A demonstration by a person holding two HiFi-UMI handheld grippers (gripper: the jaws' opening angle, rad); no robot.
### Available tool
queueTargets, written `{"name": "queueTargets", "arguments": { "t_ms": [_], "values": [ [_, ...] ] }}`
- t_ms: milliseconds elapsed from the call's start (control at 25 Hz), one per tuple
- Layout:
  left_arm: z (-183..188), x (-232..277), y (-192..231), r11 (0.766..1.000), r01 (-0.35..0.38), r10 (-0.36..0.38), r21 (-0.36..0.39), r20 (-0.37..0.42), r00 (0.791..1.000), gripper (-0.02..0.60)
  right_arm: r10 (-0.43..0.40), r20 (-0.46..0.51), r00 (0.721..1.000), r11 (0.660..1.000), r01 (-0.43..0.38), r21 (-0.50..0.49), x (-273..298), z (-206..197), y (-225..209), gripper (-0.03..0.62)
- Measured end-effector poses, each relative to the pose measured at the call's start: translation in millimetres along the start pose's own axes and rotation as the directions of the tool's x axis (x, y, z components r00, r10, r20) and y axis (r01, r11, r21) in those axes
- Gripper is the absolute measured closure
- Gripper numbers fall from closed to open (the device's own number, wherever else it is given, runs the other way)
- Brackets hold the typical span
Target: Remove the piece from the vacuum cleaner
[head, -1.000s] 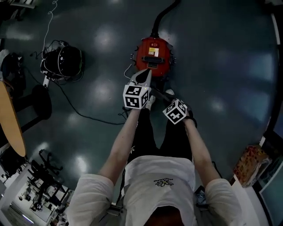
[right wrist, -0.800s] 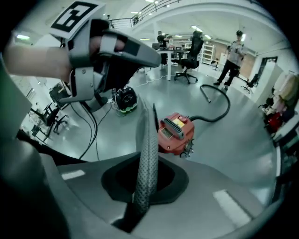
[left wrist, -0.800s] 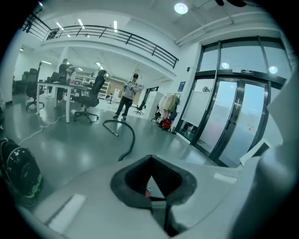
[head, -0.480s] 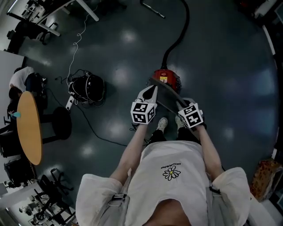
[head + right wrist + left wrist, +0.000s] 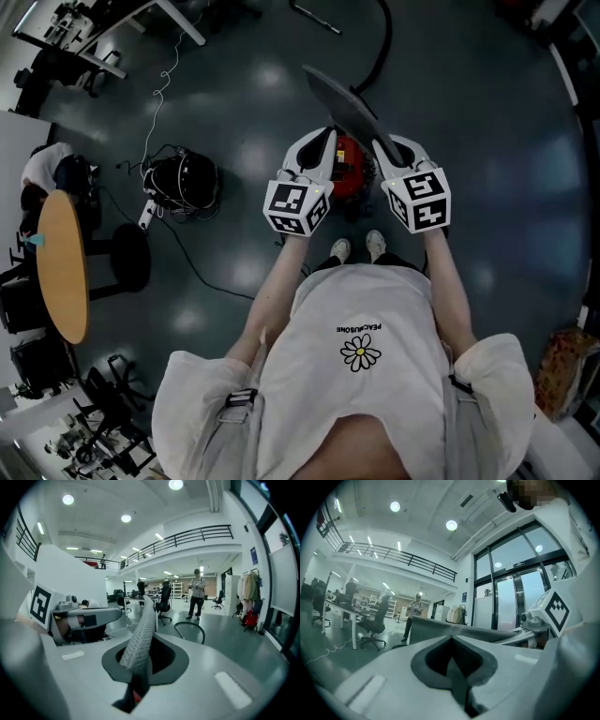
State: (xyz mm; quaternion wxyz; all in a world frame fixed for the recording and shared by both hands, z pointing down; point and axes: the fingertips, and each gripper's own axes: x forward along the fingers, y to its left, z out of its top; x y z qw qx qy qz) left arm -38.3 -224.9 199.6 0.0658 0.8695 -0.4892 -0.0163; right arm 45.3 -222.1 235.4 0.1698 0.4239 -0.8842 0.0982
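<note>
**Panel held up above the red vacuum cleaner**

A person in a white T-shirt (image 5: pixel 356 375) stands on a dark, glossy floor (image 5: pixel 487 122) and holds a two-jaw tool in each hand. Both tools are raised over the round red vacuum cleaner (image 5: pixel 350 173), which sits on the floor just ahead of the person's white shoes (image 5: pixel 342 249).

The flat dark-grey perforated panel (image 5: pixel 342 98) is clear of the vacuum cleaner. In the head view it hangs above the machine and slants away from it, toward the thick black hose (image 5: pixel 380 47) that curves off from the vacuum cleaner's far side.

The right tool (image 5: pixel 386 146) is clamped on the panel. In the right gripper view the dotted sheet (image 5: pixel 140 634) rises on edge out of the narrow slot between that tool's (image 5: pixel 139 667) jaws, and a small red spot shows low in the slot.

The left tool (image 5: pixel 323 137) sits over the vacuum cleaner's left side. In the left gripper view its (image 5: pixel 451 644) jaws are drawn narrow, with a thin dark sliver in the slit, and they pinch the near edge of the grey panel (image 5: pixel 440 627), which runs across just beyond the tips.

Well to the left of the vacuum cleaner, a black round device (image 5: pixel 183 183) lies on the floor among loose cables.
</note>
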Motion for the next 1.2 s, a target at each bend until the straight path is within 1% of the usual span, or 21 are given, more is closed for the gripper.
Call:
{"name": "queueTargets", "arguments": {
  "t_ms": [120,200,240,320,400,600,800,1200],
  "values": [
    [27,3,-6,1.0,-0.007,0.007,0.014,0.033,0.999,0.581,-0.028,0.108,0.994,0.999,0.025,0.035,-16,33,-10,0.559],
    [34,5,-2,1.0,-0.027,0.026,0.013,0.033,0.999,0.581,-0.053,0.158,0.986,0.998,0.045,0.055,-20,42,-20,0.559],
    [36,6,0,0.999,-0.035,0.035,0.013,0.035,0.999,0.581,-0.064,0.167,0.984,0.996,0.053,0.069,-20,43,-25,0.56],
    [39,7,1,0.999,-0.043,0.042,0.014,0.041,0.998,0.581,-0.079,0.171,0.982,0.993,0.064,0.095,-21,42,-33,0.56],
    [41,7,-1,0.999,-0.041,0.04,0.016,0.045,0.998,0.581,-0.086,0.174,0.981,0.993,0.07,0.097,-25,41,-36,0.56],
    [39,5,-7,0.999,-0.031,0.031,0.013,0.028,0.999,0.581,-0.085,0.183,0.979,0.996,0.077,0.049,-31,46,-30,0.56],
    [33,1,-9,0.999,-0.035,0.035,-0.009,0.02,0.999,0.581,-0.076,0.181,0.981,0.997,0.076,0.008,-35,46,-25,0.56],
    [32,-4,-3,1.0,-0.027,0.028,-0.011,0.016,0.999,0.581,-0.074,0.193,0.978,0.997,0.076,-0.006,-33,48,-16,0.56]
  ]
}}
